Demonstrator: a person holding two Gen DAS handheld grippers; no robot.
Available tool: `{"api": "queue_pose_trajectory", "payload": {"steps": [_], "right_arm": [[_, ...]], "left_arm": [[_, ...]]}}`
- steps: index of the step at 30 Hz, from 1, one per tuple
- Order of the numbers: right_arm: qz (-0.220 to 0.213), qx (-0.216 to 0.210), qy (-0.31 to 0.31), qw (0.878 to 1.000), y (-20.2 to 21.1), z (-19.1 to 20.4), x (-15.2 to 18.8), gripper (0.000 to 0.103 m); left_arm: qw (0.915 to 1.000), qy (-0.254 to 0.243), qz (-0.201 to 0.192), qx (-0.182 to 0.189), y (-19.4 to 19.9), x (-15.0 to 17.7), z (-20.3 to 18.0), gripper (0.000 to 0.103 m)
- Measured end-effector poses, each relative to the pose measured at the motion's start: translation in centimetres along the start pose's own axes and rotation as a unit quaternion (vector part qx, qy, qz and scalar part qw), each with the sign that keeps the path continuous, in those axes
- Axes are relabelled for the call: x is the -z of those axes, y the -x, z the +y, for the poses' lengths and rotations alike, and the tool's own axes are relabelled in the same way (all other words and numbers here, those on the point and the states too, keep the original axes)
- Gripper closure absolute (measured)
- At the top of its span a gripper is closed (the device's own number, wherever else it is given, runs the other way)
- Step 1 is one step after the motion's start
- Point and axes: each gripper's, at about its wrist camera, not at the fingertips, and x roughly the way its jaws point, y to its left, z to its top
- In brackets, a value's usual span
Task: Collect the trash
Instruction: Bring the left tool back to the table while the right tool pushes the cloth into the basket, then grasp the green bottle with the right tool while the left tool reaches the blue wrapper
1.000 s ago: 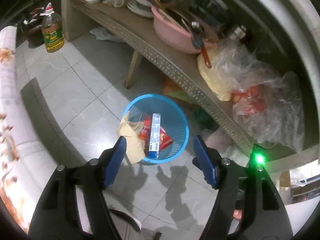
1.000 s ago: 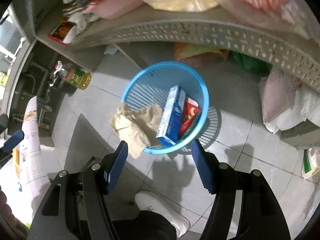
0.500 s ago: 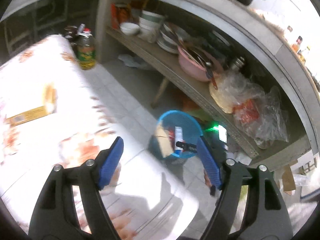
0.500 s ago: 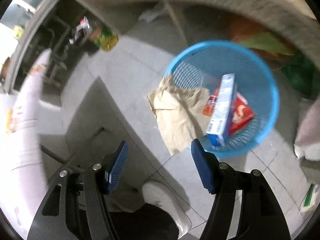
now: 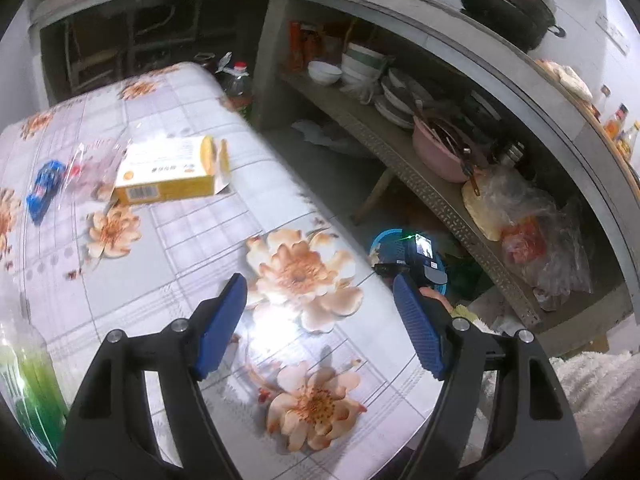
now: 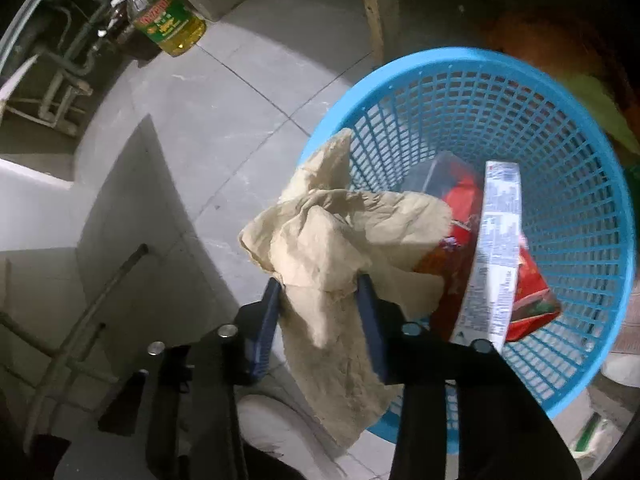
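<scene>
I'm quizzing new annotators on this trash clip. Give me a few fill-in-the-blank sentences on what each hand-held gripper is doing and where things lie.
1. The right hand-held gripper is shut on the crumpled ____.
2. That paper hangs over the rim of the ____ basket.
3. The left hand-held gripper is ____ above the floral table.
4. The yellow box lies on the ____.

Missing words: paper; blue; open; table

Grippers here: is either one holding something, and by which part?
The right gripper is shut on the crumpled beige paper, pinching its lower bunched part where it hangs over the blue basket rim. The left gripper is open, holding nothing, above the flowered table.
</scene>
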Motion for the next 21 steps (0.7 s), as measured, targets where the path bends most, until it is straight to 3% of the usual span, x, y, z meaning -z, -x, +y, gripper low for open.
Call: {"api": "queue_pose_trajectory", "payload": {"steps": [2, 5, 9, 13, 15, 17, 20, 21], "right_arm": [[-0.004, -0.010, -0.001, 1.000, 0.4, 0.2, 0.1, 0.084], [-0.027, -0.015, -0.012, 0.999, 1.6, 0.0, 0.4, 0.095], [-0.068, -0.030, -0.063, 0.995, 3.8, -2.5, 1.1, 0.097], [-0.078, -0.003, -0.103, 0.992, 4.3, -5.0, 0.5, 0.096], [-0.037, -0.002, -0.122, 0.992, 3.0, -6.2, -0.2, 0.088], [-0.014, 0.009, -0.130, 0.991, 2.8, -6.8, -0.2, 0.064], [-0.036, 0.019, -0.120, 0.992, 4.7, -6.6, 0.1, 0.045], [-0.044, 0.026, -0.115, 0.992, 5.5, -6.5, 0.3, 0.043]], "left_arm": [[0.9999, 0.014, 0.000, 0.003, 0.1, 0.2, 0.7, 0.032], [0.9996, 0.029, -0.001, 0.002, 0.0, 0.3, 1.3, 0.032], [0.9989, 0.046, -0.009, 0.000, 0.4, 0.7, 2.2, 0.032], [0.9986, 0.044, -0.025, -0.010, 1.4, 0.7, 2.6, 0.032], [0.9982, 0.045, -0.034, -0.018, 2.1, 0.7, 2.9, 0.032], [0.9974, 0.052, -0.044, -0.024, 3.0, 0.8, 3.4, 0.032], [0.9958, 0.060, -0.063, -0.029, 4.9, 1.0, 4.3, 0.032], [0.9952, 0.060, -0.070, -0.034, 5.5, 1.2, 4.6, 0.032]]}}
